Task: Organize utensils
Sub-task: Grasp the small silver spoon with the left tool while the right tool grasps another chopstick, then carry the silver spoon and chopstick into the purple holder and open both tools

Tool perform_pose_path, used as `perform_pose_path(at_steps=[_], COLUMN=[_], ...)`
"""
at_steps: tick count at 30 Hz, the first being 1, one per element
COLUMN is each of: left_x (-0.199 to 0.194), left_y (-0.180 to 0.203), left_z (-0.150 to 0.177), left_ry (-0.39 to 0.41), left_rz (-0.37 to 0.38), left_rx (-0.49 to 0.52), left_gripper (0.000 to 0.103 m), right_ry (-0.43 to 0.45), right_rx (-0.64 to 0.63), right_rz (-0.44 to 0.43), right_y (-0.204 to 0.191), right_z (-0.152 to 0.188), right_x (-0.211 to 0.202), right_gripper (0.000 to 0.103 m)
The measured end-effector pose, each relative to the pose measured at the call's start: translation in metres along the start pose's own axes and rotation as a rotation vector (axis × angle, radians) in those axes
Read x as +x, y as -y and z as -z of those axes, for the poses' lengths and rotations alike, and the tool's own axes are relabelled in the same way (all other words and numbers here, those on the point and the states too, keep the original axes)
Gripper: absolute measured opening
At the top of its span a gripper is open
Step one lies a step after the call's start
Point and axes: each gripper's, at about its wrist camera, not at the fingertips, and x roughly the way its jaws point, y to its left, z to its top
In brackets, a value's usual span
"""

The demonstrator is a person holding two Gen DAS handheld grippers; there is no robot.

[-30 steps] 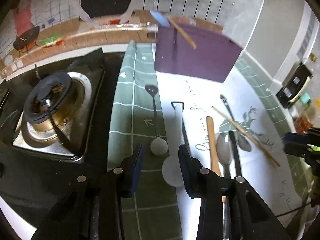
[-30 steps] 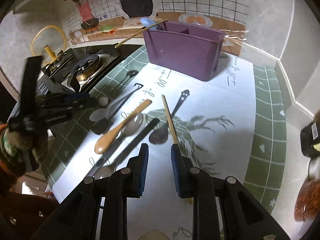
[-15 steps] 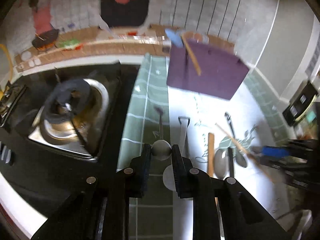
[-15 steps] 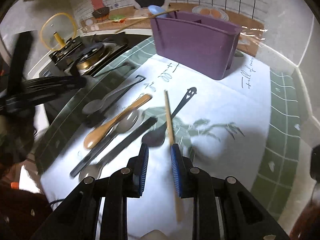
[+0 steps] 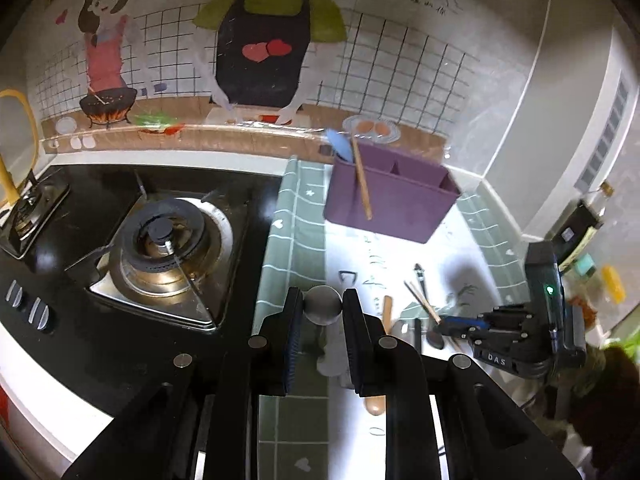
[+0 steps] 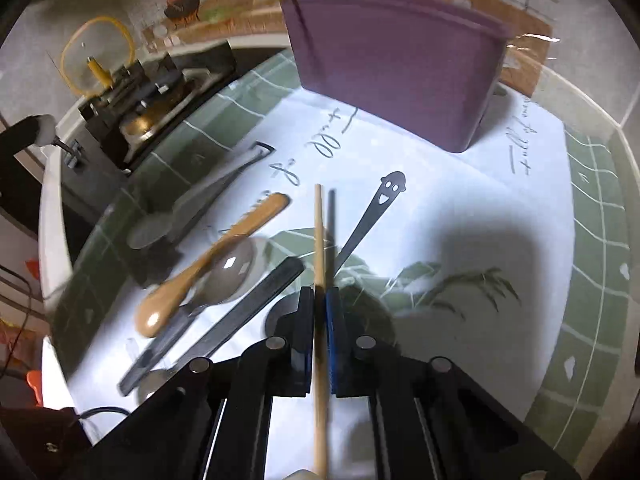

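Right wrist view, nearest first: right gripper (image 6: 319, 300) clenched on a slim wooden chopstick (image 6: 318, 240), jaws just closed onto it, pale round shaft running through the pads toward 12 o'clock. Straight beyond its tip, at 12 o'clock: purple utensil holder (image 6: 400, 64), matte plastic, upright, open-topped, so long axis already aimed at the target. At 10 o'clock on the white printed cloth (image 6: 460, 200): glossy wooden spoon (image 6: 208, 264), flat black handles, a smiley-ended black spoon (image 6: 376, 208) at 1 o'clock. Left wrist view: left gripper (image 5: 319, 312) clamped on a round, dull-metal spoon bowl (image 5: 322, 305), lifted clear of the green checked mat (image 5: 296, 216); holder at 1 o'clock, well apart, with a blue spatula (image 5: 340, 145) and a stick already inside.
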Motion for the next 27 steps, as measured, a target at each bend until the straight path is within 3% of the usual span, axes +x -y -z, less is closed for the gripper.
perform_pose_path(at_steps=[7,13,17,21,24,27], left_x=[-0.019,-0.039,-0.067,-0.089,-0.084,-0.056], left_y=[0.005,0.016,0.033,0.056,0.067,0.070], left_z=[-0.006,-0.024,-0.073,-0.146,-0.186,-0.217], left_ry=[0.009,0.049,0.144,0.265,0.330,0.343], left_rz=[0.064,0.133,0.205,0.264,0.277,0.316], left_rx=[0.011,0.044,0.096,0.143,0.147,0.108], left_gripper=[0.021,0.021,0.021,0.021,0.021,0.021], right_ry=[0.193,0.311,0.429,0.628,0.774,0.852], right_rx=[0.107,0.187,0.196,0.158,0.171,0.171], right_rz=[-0.050,-0.033,-0.002,0.096,0.156,0.208], right_y=[0.005,0.007,0.008,0.006,0.010,0.015], right_z=[0.015,0.015,-0.008,-0.062,-0.098,-0.128], right_x=[-0.079,-0.122,-0.169,-0.241,-0.275,-0.280], right_gripper=[0.006,0.006,0.006,0.006,0.006,0.006])
